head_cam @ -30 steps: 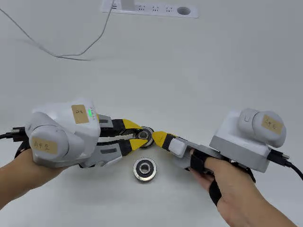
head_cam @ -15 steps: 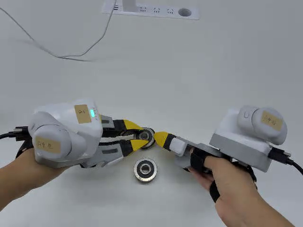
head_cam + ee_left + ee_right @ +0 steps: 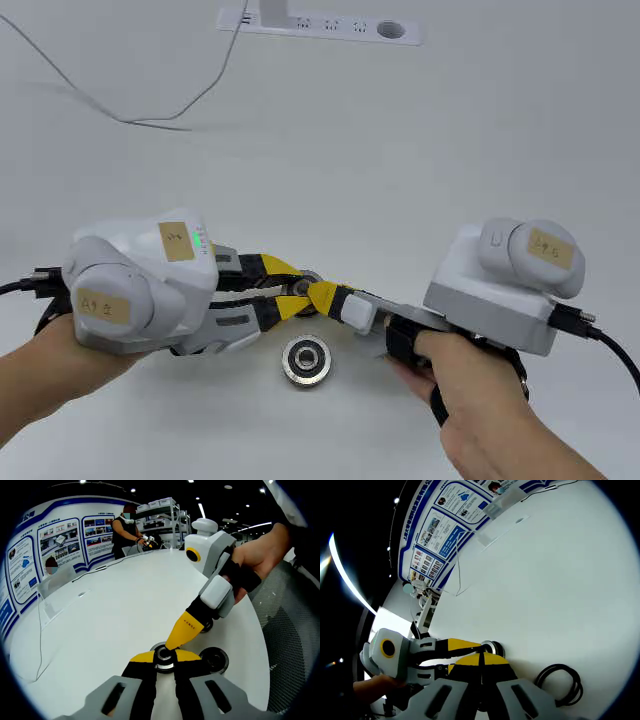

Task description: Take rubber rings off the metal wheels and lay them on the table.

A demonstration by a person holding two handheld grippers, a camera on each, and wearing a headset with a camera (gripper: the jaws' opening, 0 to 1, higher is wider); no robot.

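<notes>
Left claw [image 3: 288, 287] clamps a wheel [image 3: 164, 655], right claw [image 3: 322, 294] closed at its rim. Loose rings [image 3: 560, 682] lie on the desk [image 3: 400, 150] — second wheel [image 3: 305, 358] waits at six o'clock.

One wheel [image 3: 303, 287] sits in the middle between the left gripper [image 3: 297, 287] and right gripper [image 3: 322, 295], with a second wheel [image 3: 306, 359] on the table [image 3: 450, 150] just nearer. The power strip [image 3: 320, 25] is at the far edge, its cable [image 3: 150, 110] trailing left. Loose rings [image 3: 562, 685], I think, lie by the right gripper.
</notes>
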